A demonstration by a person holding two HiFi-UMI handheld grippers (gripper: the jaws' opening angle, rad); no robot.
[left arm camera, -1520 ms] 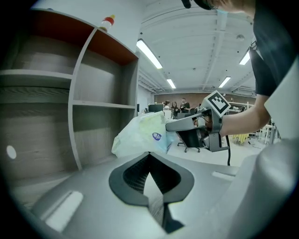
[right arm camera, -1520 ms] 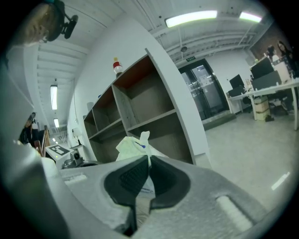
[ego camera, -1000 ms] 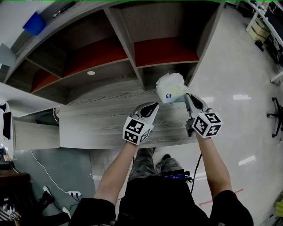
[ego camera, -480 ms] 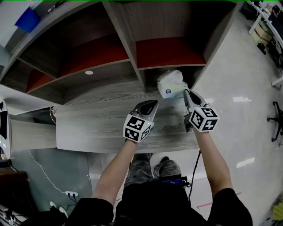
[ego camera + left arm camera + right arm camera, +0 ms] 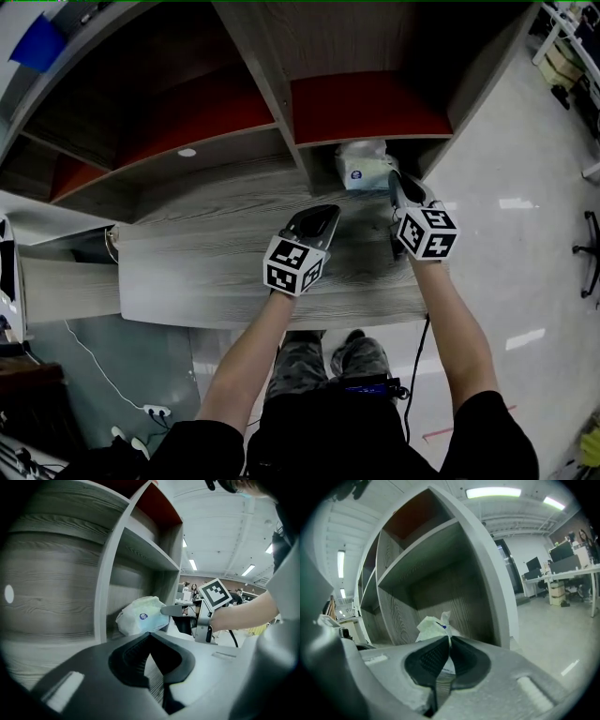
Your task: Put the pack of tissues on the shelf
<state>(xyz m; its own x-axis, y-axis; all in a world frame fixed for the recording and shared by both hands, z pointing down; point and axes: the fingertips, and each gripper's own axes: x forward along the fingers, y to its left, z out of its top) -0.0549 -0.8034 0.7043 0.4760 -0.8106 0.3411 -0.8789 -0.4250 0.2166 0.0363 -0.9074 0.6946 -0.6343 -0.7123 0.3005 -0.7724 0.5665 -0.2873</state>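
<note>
The pack of tissues [image 5: 362,169] is a soft white packet with a blue round sticker. My right gripper [image 5: 393,182] is shut on its near end and holds it partly inside the lowest right compartment, under the red shelf board [image 5: 370,105]. In the right gripper view the pack [image 5: 432,624] sticks out past the closed jaws [image 5: 449,638] toward the compartment's wooden back. My left gripper [image 5: 322,215] hovers over the wooden counter [image 5: 216,253], shut and empty. In the left gripper view [image 5: 149,634] the pack [image 5: 140,615] and the right gripper [image 5: 174,610] are just ahead.
An upright wooden divider [image 5: 274,103] separates the right compartment from a wider left one. A small white disc [image 5: 187,152] lies on the counter at the back left. A blue bin [image 5: 37,42] sits on top at far left. A cable and power strip [image 5: 155,410] lie on the floor.
The right gripper has carried the pack forward and down, from in front of the red board to under it, into the compartment. The left gripper has stayed over the counter.
</note>
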